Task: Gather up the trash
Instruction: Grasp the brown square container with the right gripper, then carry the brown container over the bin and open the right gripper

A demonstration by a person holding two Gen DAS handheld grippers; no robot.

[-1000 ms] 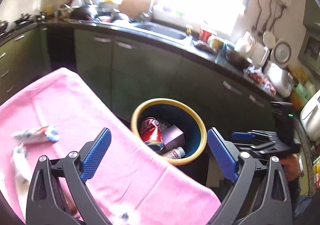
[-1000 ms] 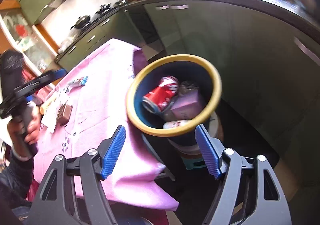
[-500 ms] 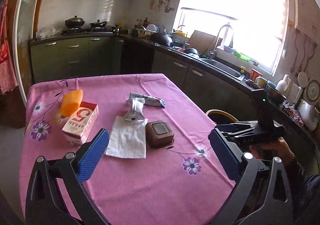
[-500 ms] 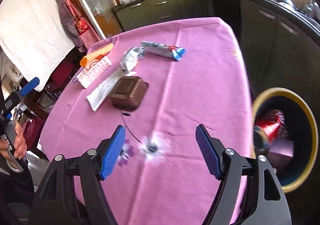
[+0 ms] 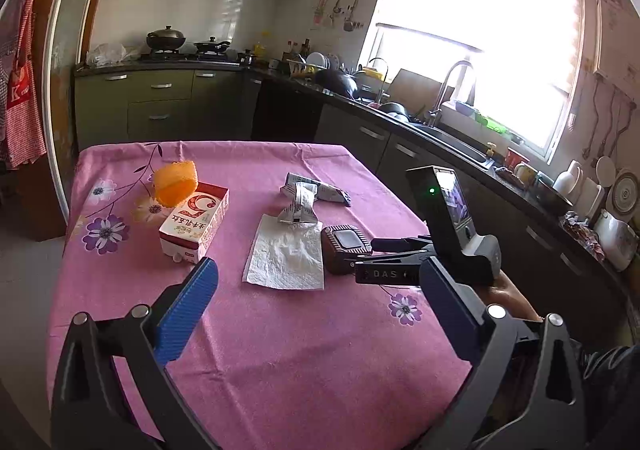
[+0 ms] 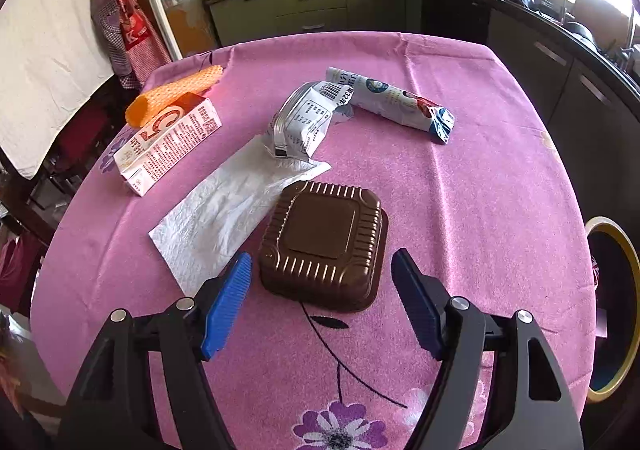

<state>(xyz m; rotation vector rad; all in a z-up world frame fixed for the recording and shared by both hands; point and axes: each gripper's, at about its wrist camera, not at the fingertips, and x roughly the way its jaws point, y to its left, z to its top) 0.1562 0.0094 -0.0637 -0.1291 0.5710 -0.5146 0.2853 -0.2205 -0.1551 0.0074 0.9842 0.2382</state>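
Trash litters the pink-clothed table (image 6: 480, 185); the right claw (image 6: 320, 300), spread wide and empty, lines up on the ribbed brown plastic tray (image 6: 324, 244), while the left claw (image 5: 320, 310) hovers apart.

Daylight pours through the window (image 5: 480, 61), blown out to white glare in the left view. The pink worktop (image 6: 460, 189) is evenly lit and sharp, with soft shadows. Fisheye bending curves and darkens the edges.
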